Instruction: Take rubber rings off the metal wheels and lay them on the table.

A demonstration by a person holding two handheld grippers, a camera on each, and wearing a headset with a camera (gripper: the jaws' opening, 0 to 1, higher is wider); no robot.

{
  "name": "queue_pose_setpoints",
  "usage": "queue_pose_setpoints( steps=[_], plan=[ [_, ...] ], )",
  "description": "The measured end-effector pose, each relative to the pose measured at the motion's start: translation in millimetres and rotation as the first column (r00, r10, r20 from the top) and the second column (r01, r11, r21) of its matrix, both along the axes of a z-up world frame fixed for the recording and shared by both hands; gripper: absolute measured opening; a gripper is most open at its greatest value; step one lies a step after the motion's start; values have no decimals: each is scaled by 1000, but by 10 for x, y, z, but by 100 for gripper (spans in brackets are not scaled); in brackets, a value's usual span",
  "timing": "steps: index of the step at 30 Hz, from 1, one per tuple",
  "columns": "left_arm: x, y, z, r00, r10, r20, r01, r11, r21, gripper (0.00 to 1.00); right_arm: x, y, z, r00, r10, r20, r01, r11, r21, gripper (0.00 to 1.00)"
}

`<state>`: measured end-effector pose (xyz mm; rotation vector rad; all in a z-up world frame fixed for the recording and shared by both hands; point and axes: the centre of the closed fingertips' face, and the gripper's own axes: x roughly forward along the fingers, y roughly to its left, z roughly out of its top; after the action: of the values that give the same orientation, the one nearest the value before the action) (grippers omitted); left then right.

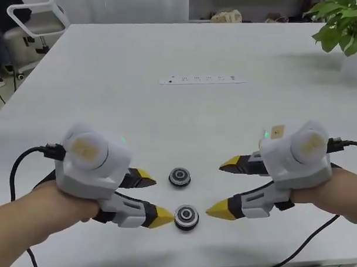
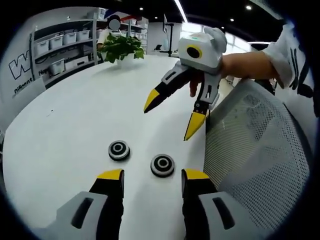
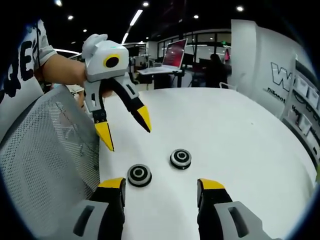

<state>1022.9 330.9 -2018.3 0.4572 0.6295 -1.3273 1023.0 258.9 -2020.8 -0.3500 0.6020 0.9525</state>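
Two small metal wheels with black rubber rings lie flat on the white table [image 1: 167, 121], a far wheel [image 1: 180, 176] and a near wheel [image 1: 186, 217]. My left gripper [image 1: 154, 197] is open, and its lower yellow tip almost touches the near wheel. In the left gripper view that near wheel [image 2: 162, 165] lies just ahead of the open left gripper [image 2: 152, 176], with the far wheel [image 2: 119, 150] to its left. My right gripper [image 1: 219, 187] is open and faces both wheels from the right. Its own view has the right gripper [image 3: 162, 183] behind the near wheel [image 3: 139, 175] and far wheel [image 3: 180, 158].
A white power strip [image 1: 202, 80] lies mid-table. A green plant [image 1: 340, 25] stands at the far right corner. A grey mesh chair back [image 2: 255, 145] sits at the table's near edge, close to the wheels. Another chair [image 1: 33, 17] stands beyond the far left corner.
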Motion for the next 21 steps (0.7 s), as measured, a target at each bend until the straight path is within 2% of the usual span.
queue_pose_setpoints(
  steps=[11,13,21],
  plan=[
    [-34,-76,-47,999,-38,-3,38,999,7,40,0,69,-70,999,29,-14,-29,1000,-9,54],
    [-48,-104,-35,998,-55,12,55,999,1,37,4,71,-83,999,30,-16,-31,999,-11,54],
    [-107,-179,-93,996,-84,-3,85,996,12,33,-30,69,-174,999,31,-38,-31,999,-15,52]
  ],
)
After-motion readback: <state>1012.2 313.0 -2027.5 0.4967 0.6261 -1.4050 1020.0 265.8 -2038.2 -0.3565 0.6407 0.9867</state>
